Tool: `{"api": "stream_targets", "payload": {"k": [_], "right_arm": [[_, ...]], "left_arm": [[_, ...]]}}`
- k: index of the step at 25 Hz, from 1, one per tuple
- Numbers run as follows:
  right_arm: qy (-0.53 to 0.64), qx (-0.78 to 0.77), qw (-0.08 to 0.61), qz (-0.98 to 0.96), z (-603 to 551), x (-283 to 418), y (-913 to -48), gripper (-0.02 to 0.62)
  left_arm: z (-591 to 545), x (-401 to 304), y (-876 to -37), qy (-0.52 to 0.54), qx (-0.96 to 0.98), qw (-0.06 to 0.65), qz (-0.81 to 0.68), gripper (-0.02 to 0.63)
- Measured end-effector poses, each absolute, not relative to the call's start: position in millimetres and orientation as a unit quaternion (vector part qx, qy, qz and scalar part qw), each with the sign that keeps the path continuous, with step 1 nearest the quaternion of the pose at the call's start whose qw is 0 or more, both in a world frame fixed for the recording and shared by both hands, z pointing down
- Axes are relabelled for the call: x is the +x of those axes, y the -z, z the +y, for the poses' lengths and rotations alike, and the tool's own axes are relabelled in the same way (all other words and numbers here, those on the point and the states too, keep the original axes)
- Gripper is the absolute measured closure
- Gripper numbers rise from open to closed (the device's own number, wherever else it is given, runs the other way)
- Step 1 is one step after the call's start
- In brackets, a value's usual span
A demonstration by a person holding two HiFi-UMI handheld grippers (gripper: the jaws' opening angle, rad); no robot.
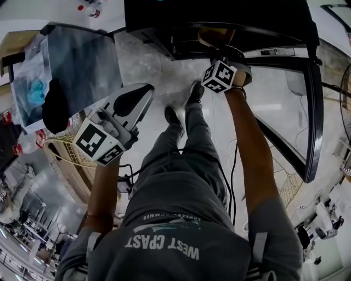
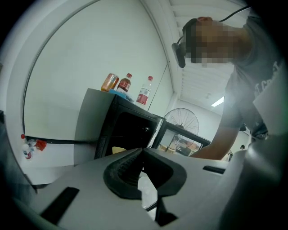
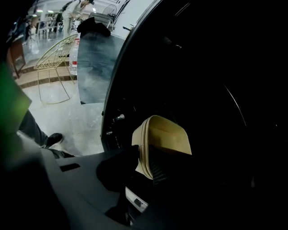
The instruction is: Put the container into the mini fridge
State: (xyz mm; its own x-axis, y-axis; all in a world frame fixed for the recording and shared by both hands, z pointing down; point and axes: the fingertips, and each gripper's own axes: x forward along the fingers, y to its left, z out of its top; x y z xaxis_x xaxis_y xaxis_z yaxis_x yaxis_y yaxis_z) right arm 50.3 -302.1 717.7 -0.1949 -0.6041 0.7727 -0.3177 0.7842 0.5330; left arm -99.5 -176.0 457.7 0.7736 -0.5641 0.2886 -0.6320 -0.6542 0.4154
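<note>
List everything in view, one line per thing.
fridge: 1, black, ahead, open
door: 1, glass in black frame, swung right
container: 1, tan, in fridge opening, tilted
drinks: 3, red and orange, atop fridge
fan: 1, pale wire, beyond door
chair: 1, yellow wire, left of fridge
shoes: 2, black, before fridge
left tongs: 1, white, shut, empty
right tongs: 1, shadowed, gripping container rim
</note>
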Motion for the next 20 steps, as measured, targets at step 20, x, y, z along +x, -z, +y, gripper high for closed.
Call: {"api": "stream_targets", "payload": {"k": [20], "right_arm": [[0.062, 0.326, 0.544, -0.77, -313, 61, -704, 0.388]], "left_arm": [[-192, -98, -434, -0.064, 0.911, 0.222, -0.342, 0.589]]}}
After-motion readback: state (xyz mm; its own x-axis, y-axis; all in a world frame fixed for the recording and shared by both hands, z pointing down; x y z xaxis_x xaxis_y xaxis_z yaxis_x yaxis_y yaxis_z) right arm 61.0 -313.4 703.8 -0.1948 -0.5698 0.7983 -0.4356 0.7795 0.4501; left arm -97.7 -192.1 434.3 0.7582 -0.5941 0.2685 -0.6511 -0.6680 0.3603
